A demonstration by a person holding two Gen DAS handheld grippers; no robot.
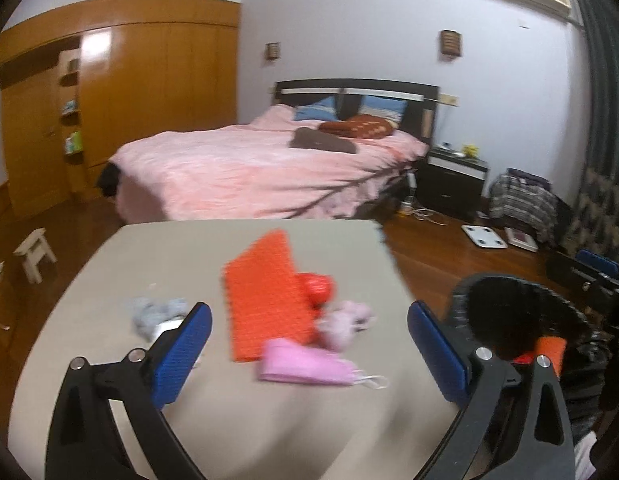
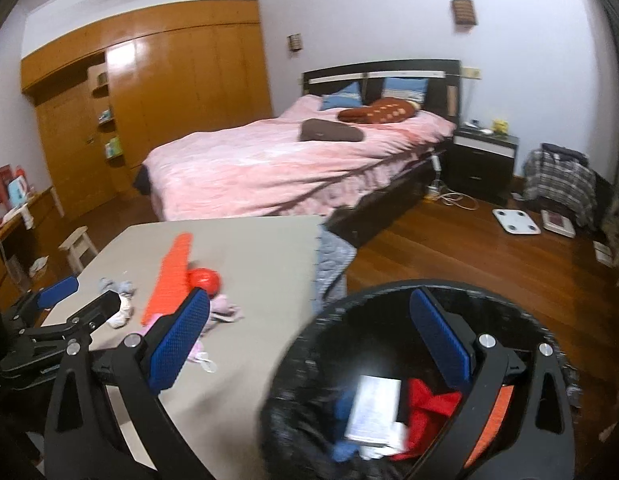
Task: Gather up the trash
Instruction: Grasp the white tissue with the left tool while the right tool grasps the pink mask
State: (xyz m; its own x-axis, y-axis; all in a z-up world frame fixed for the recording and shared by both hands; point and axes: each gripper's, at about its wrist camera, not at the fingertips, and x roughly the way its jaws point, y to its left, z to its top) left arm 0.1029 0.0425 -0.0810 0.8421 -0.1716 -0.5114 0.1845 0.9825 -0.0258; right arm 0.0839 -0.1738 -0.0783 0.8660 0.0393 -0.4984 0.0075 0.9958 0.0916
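Note:
On the beige table (image 1: 109, 264) lie an orange bumpy pad (image 1: 265, 296), a red ball-like wrapper (image 1: 317, 286), a crumpled pink piece (image 1: 345, 322), a pink face mask (image 1: 309, 366) and a grey-white crumpled piece (image 1: 157, 314). My left gripper (image 1: 309, 352) is open just above the mask, empty. My right gripper (image 2: 309, 340) is open and empty over the rim of the black trash bin (image 2: 309, 332), which holds a white box (image 2: 375, 408), red and blue scraps. The left gripper also shows in the right wrist view (image 2: 85, 294).
The bin (image 1: 489, 284) stands at the table's right side. A pink bed (image 1: 269, 168) lies beyond the table, a nightstand (image 1: 453, 184) right of it, a white stool (image 1: 33, 252) on the floor at left, a scale (image 1: 483, 236) on the wooden floor.

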